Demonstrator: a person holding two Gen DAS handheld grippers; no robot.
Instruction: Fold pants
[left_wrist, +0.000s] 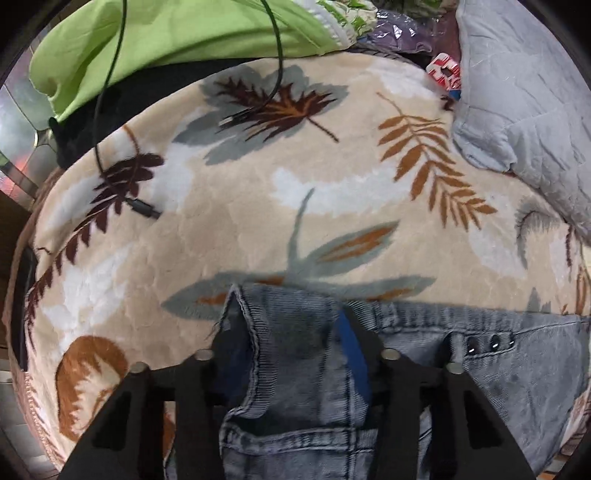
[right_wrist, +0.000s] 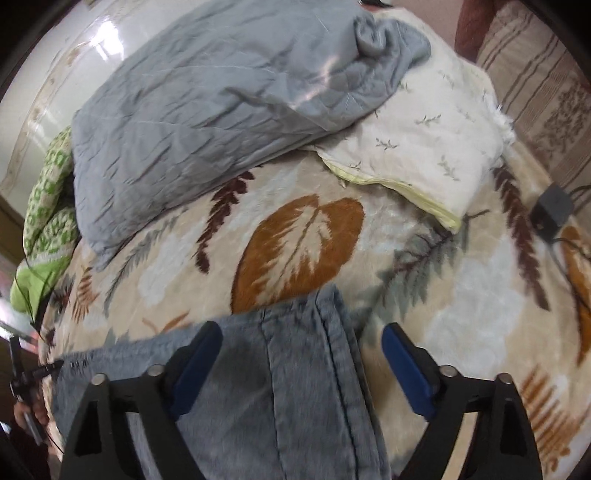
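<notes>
On my left wrist camera, the left gripper (left_wrist: 286, 332) is pointed steeply down at the waist end of the jeans (left_wrist: 295, 369), which lie along the near edge of a cream blanket (left_wrist: 236, 206) printed with brown and grey leaves. Its jaws are partly closed around a bunched fold of the waistband, one finger on each side of the denim; I cannot tell whether the pads are actually pressing on it. The row of metal buttons (left_wrist: 491, 345) on the fly sits just to the right of the fingers. Further back, a black cable (left_wrist: 110, 110) trails across the blanket, with a lime-green cloth (left_wrist: 166, 40) behind it and a grey quilt (left_wrist: 524, 103) at the upper right.

On my right wrist camera, the right gripper (right_wrist: 301, 343) hangs over the leg end of the jeans (right_wrist: 280, 387), jaws standing wide. The denim with its dark seam lies between the blue pads (right_wrist: 402, 365), but the pads are clear of it on both sides, so nothing is held. Beyond it are the grey quilt (right_wrist: 207, 110), a cream pillow (right_wrist: 417, 147) partly under it, and a small dark box (right_wrist: 554, 206) with a cord at the right edge.
</notes>
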